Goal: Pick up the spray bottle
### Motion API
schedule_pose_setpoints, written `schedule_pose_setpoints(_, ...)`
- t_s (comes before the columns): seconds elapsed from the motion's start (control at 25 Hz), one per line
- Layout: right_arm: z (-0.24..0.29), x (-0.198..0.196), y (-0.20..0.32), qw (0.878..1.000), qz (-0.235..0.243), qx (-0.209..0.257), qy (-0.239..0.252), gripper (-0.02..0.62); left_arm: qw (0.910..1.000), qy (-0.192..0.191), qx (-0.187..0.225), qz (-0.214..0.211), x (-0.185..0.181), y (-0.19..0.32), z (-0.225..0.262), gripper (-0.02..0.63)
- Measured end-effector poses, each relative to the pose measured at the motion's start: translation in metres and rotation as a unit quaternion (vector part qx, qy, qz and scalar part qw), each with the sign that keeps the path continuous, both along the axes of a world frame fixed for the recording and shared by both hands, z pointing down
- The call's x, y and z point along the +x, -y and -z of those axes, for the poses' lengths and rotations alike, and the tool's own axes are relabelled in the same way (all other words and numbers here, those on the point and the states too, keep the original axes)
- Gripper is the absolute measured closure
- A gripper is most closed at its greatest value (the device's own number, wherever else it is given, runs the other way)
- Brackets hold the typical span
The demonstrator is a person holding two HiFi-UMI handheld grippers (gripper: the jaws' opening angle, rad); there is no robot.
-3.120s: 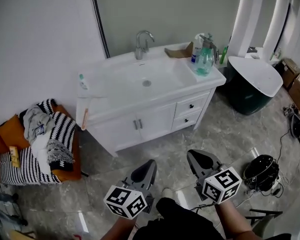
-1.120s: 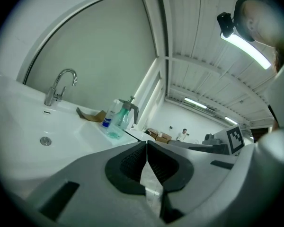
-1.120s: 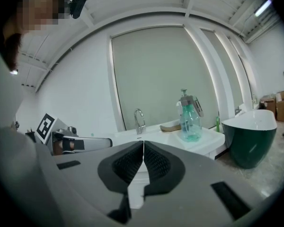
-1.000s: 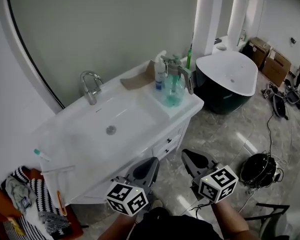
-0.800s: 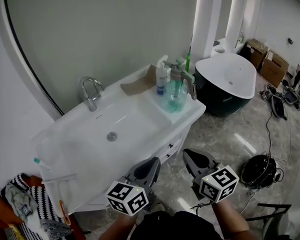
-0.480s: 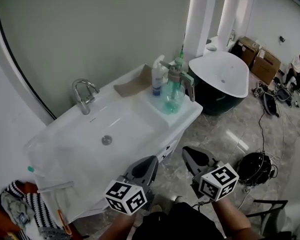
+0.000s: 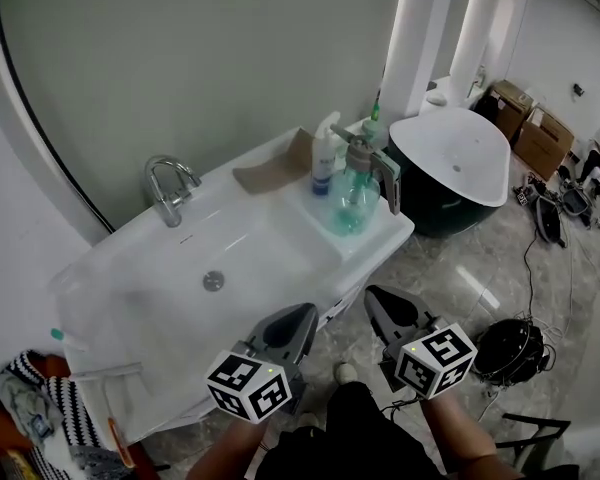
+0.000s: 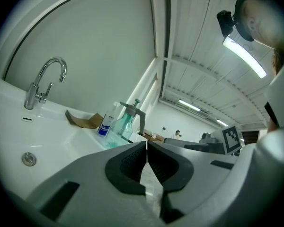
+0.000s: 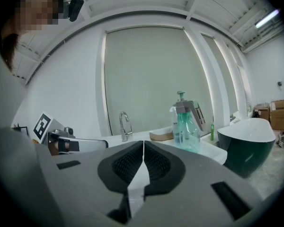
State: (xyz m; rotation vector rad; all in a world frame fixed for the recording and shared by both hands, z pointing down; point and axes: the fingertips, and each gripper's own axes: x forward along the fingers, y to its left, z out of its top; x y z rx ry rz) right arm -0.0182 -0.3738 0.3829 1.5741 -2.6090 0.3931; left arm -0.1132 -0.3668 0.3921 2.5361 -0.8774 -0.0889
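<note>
A clear teal spray bottle [image 7: 354, 190] with a grey pump head and long lever stands upright on the right end of the white vanity top [image 7: 270, 258]. It also shows in the left gripper view, spray bottle [image 8: 121, 125], and in the right gripper view, spray bottle [image 9: 185, 125]. My left gripper [image 7: 296, 320] hangs in front of the vanity, shut and empty. My right gripper [image 7: 382, 303] is beside it, also shut with nothing held. Both are well short of the bottle. In their own views the jaws of the left gripper [image 8: 146, 145] and right gripper [image 9: 143, 145] meet tip to tip.
A small white bottle with a blue label [image 7: 324, 158] and a brown cardboard piece [image 7: 273, 168] stand behind the spray bottle. A chrome tap [image 7: 167, 188] rises over the basin. A dark green freestanding tub [image 7: 450, 163] is to the right, a black pot [image 7: 504, 348] and cables on the floor.
The vanity and spray bottle have drawn nearer and the view has shifted as I walked up. Both grippers stay shut and side by side.
</note>
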Motion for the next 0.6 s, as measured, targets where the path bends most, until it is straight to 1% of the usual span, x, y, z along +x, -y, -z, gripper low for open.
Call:
schedule_pose_setpoints(0.16, 0.005, 0.011, 0.022, 1.000, 0.014, 0.011, 0.004, 0.588, 0.9999, 0.005, 0.007, -0.011, 0.022, 0.017, 0.004, 0.595)
schedule_pose_setpoints(0.24, 0.007, 0.018, 0.033, 1.000, 0.021, 0.013, 0.004, 0.588, 0.9998, 0.000, 0.008, -0.020, 0.035, 0.027, 0.008, 0.595)
schedule_pose_setpoints(0.28, 0.008, 0.021, 0.038, 1.000, 0.025, 0.014, 0.003, 0.588, 0.9997, -0.008, 0.005, -0.022, 0.041, 0.033, 0.011, 0.595)
schedule_pose_setpoints(0.4, 0.011, 0.034, 0.055, 0.999, 0.031, 0.017, 0.000, 0.588, 0.9981, -0.053, -0.014, -0.028, 0.057, 0.051, 0.020, 0.595)
schedule_pose_setpoints(0.48, 0.013, 0.043, 0.065, 0.999, 0.033, 0.019, 0.002, 0.588, 0.9963, -0.076, -0.024, -0.034, 0.069, 0.060, 0.023, 0.595)
schedule_pose_setpoints(0.56, 0.015, 0.051, 0.073, 0.999, 0.034, 0.020, 0.004, 0.588, 0.9933, -0.099, -0.035, -0.049, 0.081, 0.066, 0.025, 0.595)
schedule_pose_setpoints(0.6, 0.016, 0.055, 0.077, 0.999, 0.034, 0.021, 0.004, 0.588, 0.9905, -0.117, -0.041, -0.059, 0.086, 0.068, 0.027, 0.595)
